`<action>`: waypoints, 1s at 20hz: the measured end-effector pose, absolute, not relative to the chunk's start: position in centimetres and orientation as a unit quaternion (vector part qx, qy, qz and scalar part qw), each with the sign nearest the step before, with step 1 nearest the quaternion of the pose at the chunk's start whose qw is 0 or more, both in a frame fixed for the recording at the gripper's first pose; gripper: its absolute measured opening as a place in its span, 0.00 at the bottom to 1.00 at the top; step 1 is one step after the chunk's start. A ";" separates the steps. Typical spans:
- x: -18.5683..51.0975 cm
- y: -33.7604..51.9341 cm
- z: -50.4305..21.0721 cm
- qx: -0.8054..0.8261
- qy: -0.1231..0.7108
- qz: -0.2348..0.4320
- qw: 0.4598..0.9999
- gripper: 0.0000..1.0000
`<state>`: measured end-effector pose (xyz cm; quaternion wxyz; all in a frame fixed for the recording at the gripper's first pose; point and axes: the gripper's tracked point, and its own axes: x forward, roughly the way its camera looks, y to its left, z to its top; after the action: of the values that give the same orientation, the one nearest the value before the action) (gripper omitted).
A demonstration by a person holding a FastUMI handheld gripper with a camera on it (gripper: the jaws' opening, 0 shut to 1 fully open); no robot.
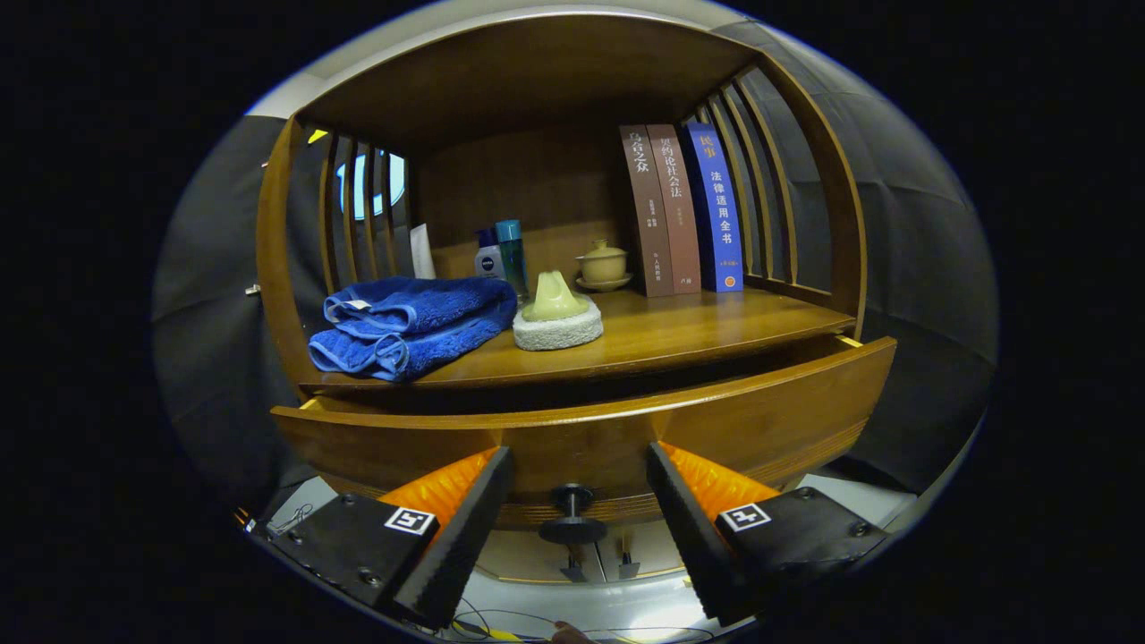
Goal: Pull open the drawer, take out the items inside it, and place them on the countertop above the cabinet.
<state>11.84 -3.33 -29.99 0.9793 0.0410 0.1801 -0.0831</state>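
The drawer (590, 429) is being seen pulled partly out from under the countertop (662, 335), its wooden front standing forward of the cabinet edge and a dark gap being left open behind it. What is lying inside the drawer cannot be told. A small dark knob (572, 514) is projecting from the lower middle of the drawer front. The gripper (580, 474) is being held spread wide, with the knob sitting between the two fingers and nothing being pinched; the fingertips (492, 474) are lying close against the drawer front, though whether they are touching it cannot be told.

Above the drawer, on the countertop, a folded blue towel (407, 324) is being kept toward the left side, and just beside it a pale green cone-shaped object is resting on a white sponge-like pad (557, 329). Behind these, farther from the drawer, two bottles (501, 255) and a small lidded ceramic cup on a saucer (604, 266) are standing. Three upright books (684, 210) are being held against the slatted right side of the shelf unit (778, 179), well back from the drawer front.
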 end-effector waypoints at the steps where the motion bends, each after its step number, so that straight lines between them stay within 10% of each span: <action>1: 12.3 -3.5 -30.1 0.041 0.181 -0.082 0.979 1.00; 20: 14.8 -5.0 -31.3 0.038 0.195 -0.090 0.976 1.00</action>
<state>14.76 -5.00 -31.27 0.9760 0.0378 0.1947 -0.0899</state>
